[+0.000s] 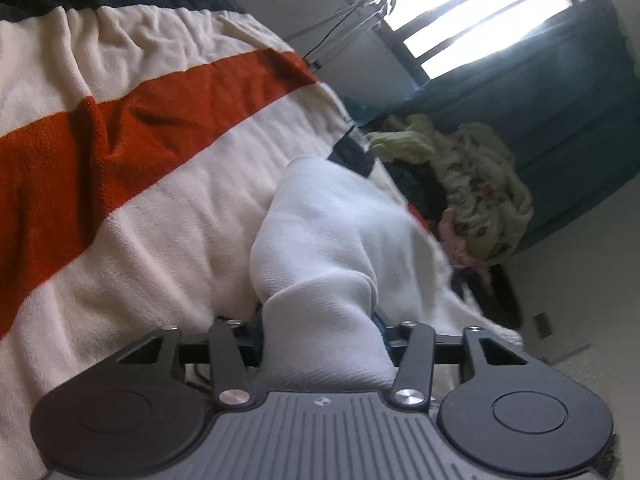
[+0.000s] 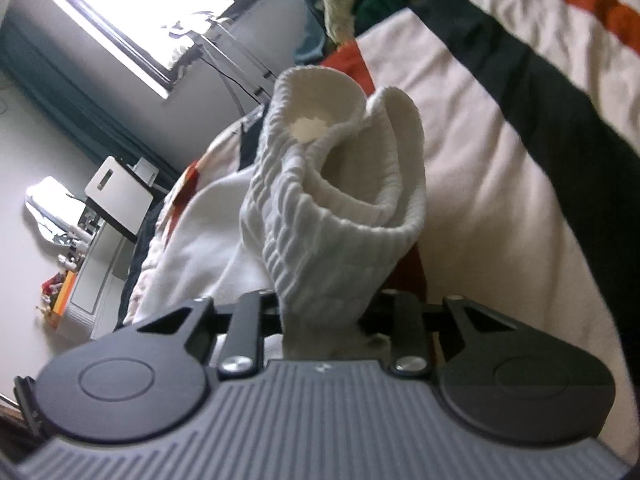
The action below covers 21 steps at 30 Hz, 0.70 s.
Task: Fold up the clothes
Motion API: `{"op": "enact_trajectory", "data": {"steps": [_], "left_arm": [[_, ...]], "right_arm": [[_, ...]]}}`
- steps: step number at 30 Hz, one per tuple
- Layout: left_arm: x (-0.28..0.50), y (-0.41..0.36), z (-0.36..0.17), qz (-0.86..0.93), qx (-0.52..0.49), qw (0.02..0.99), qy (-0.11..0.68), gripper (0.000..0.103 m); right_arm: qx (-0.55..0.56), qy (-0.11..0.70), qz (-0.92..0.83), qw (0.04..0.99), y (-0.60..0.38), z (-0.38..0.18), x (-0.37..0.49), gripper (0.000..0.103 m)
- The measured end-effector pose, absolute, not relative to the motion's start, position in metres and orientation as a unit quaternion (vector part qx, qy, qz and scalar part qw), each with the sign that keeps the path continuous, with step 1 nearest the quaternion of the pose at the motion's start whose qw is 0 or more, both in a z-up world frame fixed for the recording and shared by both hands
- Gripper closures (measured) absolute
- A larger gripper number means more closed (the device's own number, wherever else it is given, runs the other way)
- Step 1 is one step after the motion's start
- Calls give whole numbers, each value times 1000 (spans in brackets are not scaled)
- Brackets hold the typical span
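Item 1, left gripper (image 1: 324, 344): jaws clamped on the smooth end of a white sock (image 1: 320, 248); the fabric bunches between them and runs forward and away over the bed.

Item 2, right gripper (image 2: 324, 320): jaws clamped on ribbed white sock cuffs (image 2: 340, 184). Two open cuff mouths stand up beyond the jaws, one nested beside the other, so this looks like a pair held together. Whether both grippers hold the same pair cannot be told.

Item 3, striped blanket (image 1: 120, 128): cream, orange and dark bands, covering the bed; the socks are lifted partly off it, the far end resting on it in the left wrist view.

Item 4, clothes pile (image 1: 472, 192): pale patterned and pink garments heaped at the bed's far edge, against a teal curtain (image 1: 560, 100).

Item 5, window (image 2: 152, 12): bright, well beyond the bed; a white cabinet (image 2: 116, 192) stands near the wall.

Risk, judged:
- One cuff sits looser than the other; a pull may slip it free of the jaws and separate the pair.
- Tension between the two grippers could stretch the knit instead of folding it.
- The trailing end may snag the plush blanket and drag.
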<state>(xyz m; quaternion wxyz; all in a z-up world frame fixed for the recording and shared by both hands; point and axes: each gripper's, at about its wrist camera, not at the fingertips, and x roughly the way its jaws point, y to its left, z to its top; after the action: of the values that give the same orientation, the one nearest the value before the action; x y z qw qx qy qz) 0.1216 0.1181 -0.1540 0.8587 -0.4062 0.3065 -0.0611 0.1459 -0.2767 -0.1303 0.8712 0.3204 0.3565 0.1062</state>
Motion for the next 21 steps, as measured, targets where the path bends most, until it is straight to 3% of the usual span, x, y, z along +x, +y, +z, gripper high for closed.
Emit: {"op": "enact_trajectory", "data": {"steps": [21], "left_arm": [[49,100,-72,-112,-357,887,269,70]], "right_arm": [[346,277,104,890,-292,-61,65,76]]}}
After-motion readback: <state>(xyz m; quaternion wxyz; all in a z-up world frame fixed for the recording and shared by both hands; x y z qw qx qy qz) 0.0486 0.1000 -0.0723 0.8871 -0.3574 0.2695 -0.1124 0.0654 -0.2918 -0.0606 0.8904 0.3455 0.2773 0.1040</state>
